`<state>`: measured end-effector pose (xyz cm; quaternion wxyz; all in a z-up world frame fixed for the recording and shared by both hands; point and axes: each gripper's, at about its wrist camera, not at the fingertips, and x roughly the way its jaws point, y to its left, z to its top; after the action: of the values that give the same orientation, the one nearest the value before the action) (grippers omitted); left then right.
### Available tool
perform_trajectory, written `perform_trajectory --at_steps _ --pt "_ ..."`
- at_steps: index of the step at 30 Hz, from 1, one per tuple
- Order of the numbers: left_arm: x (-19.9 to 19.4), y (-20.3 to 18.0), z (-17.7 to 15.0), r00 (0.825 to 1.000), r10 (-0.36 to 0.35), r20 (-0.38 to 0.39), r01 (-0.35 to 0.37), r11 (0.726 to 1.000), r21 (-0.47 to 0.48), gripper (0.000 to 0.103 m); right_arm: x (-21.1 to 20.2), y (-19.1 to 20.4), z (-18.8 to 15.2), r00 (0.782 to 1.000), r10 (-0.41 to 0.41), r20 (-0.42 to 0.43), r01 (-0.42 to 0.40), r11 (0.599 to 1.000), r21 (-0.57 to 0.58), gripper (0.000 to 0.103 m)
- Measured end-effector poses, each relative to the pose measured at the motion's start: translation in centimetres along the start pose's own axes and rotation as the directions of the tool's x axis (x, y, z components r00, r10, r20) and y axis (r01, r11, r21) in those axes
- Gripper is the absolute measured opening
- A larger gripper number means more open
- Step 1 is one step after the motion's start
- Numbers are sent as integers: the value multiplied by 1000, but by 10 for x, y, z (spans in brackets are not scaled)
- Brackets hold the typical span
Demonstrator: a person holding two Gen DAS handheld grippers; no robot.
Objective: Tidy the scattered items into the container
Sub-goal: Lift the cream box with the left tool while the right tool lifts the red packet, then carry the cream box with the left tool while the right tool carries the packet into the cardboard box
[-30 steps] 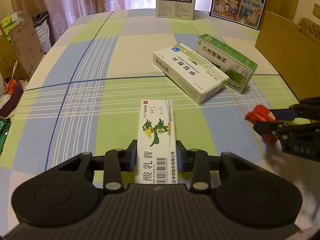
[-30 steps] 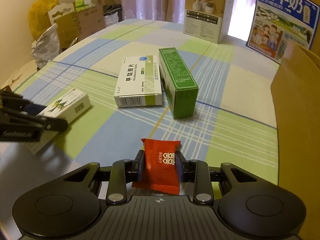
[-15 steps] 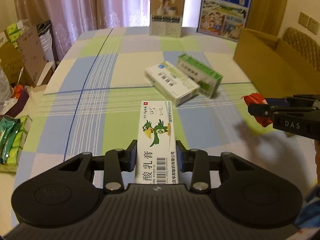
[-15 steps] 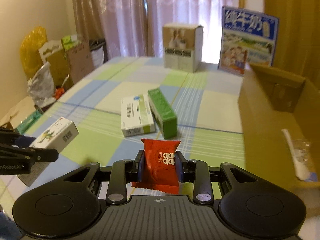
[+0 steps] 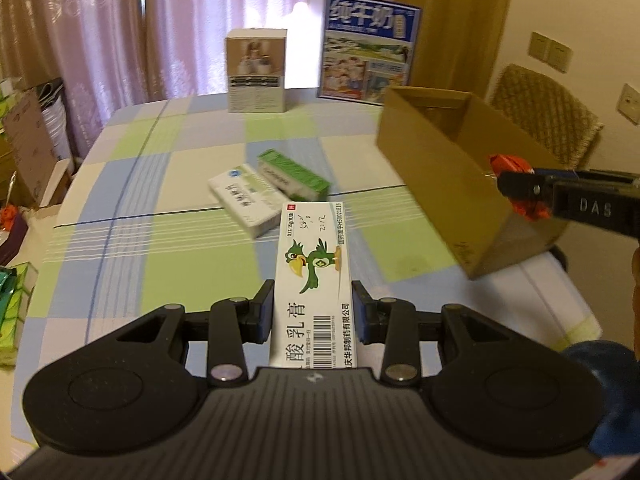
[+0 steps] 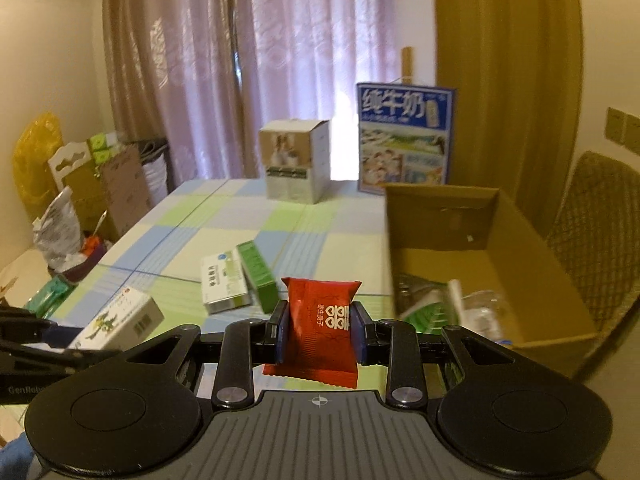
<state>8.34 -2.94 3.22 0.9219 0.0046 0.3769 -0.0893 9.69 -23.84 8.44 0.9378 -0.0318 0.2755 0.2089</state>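
Ointment box (image 5: 314, 276) sits clamped between our left gripper (image 5: 313, 312) fingers in the left wrist view, lifted clear of the checked tablecloth (image 5: 200, 240). Its face shows a green parrot, a barcode, "酸乳膏" and "H50021816". We risk clipping the cardboard container (image 5: 440, 184) at the table's right edge, or our right gripper (image 5: 516, 190), marked "DAS", which carries the red sachet (image 5: 508, 162) at that container's rim. Behind stands a blue carton (image 5: 370, 46) reading "纯牛奶".

From the right wrist view, our right gripper (image 6: 319, 330) is closed on the red sachet (image 6: 320, 320), printed with a white double-happiness sign; the small print is unreadable. Such a soft wrapper could slip, or fall short of the container (image 6: 540, 280) if released early. A white box (image 6: 222, 286) and a green box (image 6: 258, 280) are left mid-table.
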Motion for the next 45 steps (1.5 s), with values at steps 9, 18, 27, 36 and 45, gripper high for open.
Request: perform_trajectory --at_steps 9,18,27,36,45 --pt "-13 -41 2 999 -36 1 35 998 51 33 -33 -28 -6 999 -43 21 42 999 35 28" --pt "-14 -65 6 999 -54 1 54 994 92 33 -46 -50 -13 997 -75 18 74 995 61 28" --pt "-5 -81 10 998 -65 -15 66 990 123 33 -48 -69 -16 995 -96 8 95 992 79 28" --pt "8 -94 16 996 -79 -30 82 989 125 33 -45 -89 -20 993 -117 -3 116 988 105 28" --pt "30 -120 43 989 -146 -23 148 981 123 33 -37 -121 -8 989 -151 0 150 980 131 28"
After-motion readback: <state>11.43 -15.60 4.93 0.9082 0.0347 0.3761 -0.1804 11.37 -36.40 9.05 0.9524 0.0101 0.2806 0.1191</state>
